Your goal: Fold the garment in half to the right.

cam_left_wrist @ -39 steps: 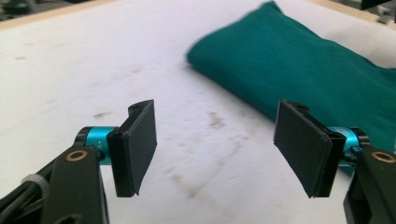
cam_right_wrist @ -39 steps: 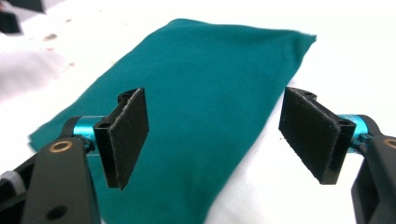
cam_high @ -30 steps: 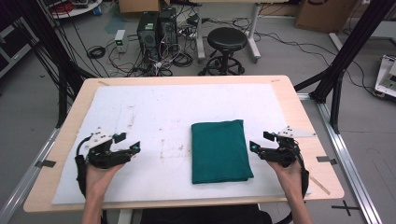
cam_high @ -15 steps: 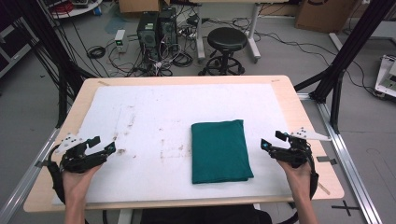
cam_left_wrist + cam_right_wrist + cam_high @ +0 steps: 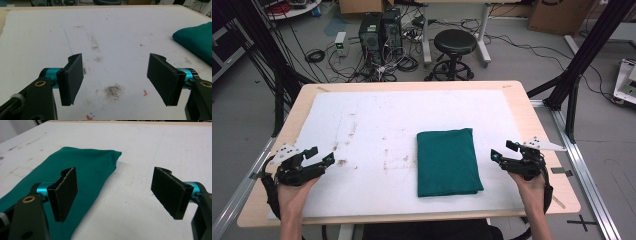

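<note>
Clearly, the folded green cloth (image 5: 447, 161), laid with its long axis running away from the person on the white mat (image 5: 377, 125), is flanked nearer by the right gripper (image 5: 503, 153) than by the left gripper (image 5: 322, 156), both with jaws spread wide and empty.

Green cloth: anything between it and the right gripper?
Nothing visible. The right gripper is open beside the folded green cloth, with bare white table cover in the gap between them.
</note>
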Demonstrator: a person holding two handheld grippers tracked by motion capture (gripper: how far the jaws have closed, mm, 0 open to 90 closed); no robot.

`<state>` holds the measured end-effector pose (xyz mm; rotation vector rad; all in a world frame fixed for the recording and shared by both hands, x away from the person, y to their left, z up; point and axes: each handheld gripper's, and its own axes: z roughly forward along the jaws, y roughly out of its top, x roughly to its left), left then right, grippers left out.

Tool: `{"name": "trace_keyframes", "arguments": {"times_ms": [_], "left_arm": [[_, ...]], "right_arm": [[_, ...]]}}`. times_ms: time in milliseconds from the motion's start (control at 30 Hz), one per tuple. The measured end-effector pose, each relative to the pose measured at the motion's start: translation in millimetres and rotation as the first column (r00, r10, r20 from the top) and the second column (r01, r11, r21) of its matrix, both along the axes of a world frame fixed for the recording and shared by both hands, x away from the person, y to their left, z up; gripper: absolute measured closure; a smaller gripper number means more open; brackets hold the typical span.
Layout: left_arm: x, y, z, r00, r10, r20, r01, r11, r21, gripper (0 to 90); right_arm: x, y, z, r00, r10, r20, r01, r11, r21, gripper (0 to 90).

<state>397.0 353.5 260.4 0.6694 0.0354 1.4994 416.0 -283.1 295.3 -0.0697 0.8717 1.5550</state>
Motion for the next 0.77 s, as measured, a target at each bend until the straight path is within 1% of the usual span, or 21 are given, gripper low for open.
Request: {"name": "trace_keyframes", "arguments": {"times_ms": [167,333,467,567,767], "left_arm": [[1.4,-3.2,1.4,1.0,-0.002,-0.005,0.002,1.0,0.004,29.3],[2.7,-5.0,2.3,0.9999,0.0,-0.011,0.0,1.0,0.008,29.3],[3.7,-5.5,2.6,0.9999,-0.001,-0.016,0.001,1.0,0.0,29.3],[4.6,-5.9,2.9,0.9998,0.0,-0.022,0.0,1.0,0.003,29.3],[3.1,-5.1,2.4,0.9999,-0.001,-0.016,0.001,1.0,0.003,29.3]], "right_arm": [[1.9,0.3,0.6,1.0,0.004,-0.009,-0.004,1.0,-0.004,22.3],[1.8,1.6,0.3,1.0,0.003,-0.007,-0.003,1.0,-0.012,22.3],[2.0,1.6,0.4,0.9999,0.003,-0.01,-0.003,1.0,-0.012,22.3],[2.0,1.6,0.4,0.9999,0.003,-0.011,-0.003,1.0,-0.012,22.3],[0.3,1.5,0.0,1.0,0.003,-0.004,-0.003,1.0,-0.011,22.3]]}}
